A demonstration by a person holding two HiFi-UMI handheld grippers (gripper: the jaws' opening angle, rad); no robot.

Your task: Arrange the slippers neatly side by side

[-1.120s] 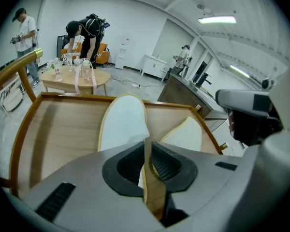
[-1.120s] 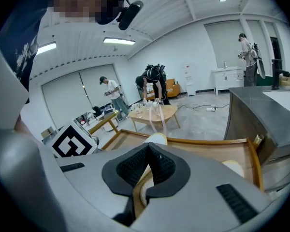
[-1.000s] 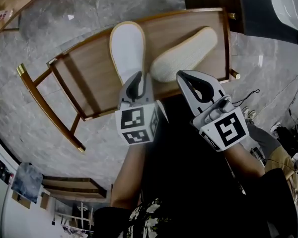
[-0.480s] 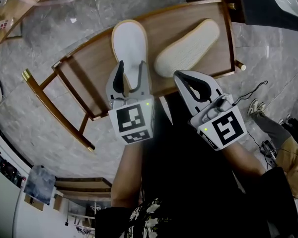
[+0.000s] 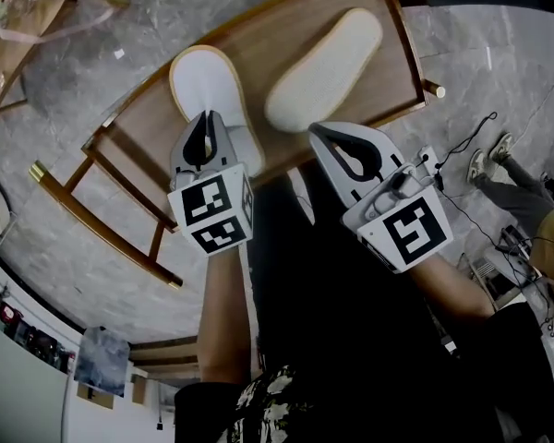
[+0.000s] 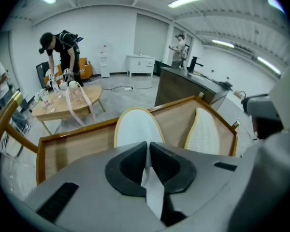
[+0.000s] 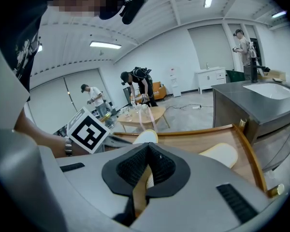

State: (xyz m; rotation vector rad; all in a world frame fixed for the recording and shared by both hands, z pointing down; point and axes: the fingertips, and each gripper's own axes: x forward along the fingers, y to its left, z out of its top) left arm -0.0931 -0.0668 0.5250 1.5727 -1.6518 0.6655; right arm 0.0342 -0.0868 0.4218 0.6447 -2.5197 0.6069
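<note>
Head view, from where I stand: the left gripper (image 5: 206,118) has its fingers, which have just been closing, nipped narrow on the heel edge of the white slipper (image 5: 203,86). The right gripper (image 5: 316,129) hovers with its fingers pressed together on nothing, just beside the heel of the cream slipper (image 5: 325,65). Both slippers lie on the rimmed wooden desk (image 5: 268,40). The white one's long axis runs from the pinched heel away towards the far rim, leaning left. The cream one (ribbed sole showing, so flipped or on edge, I think) slants off to the right, so the pair splays in a V. That pinch is slim: swing the white slipper round and the thin heel could slide out, or its toe could snag the rim.
</note>
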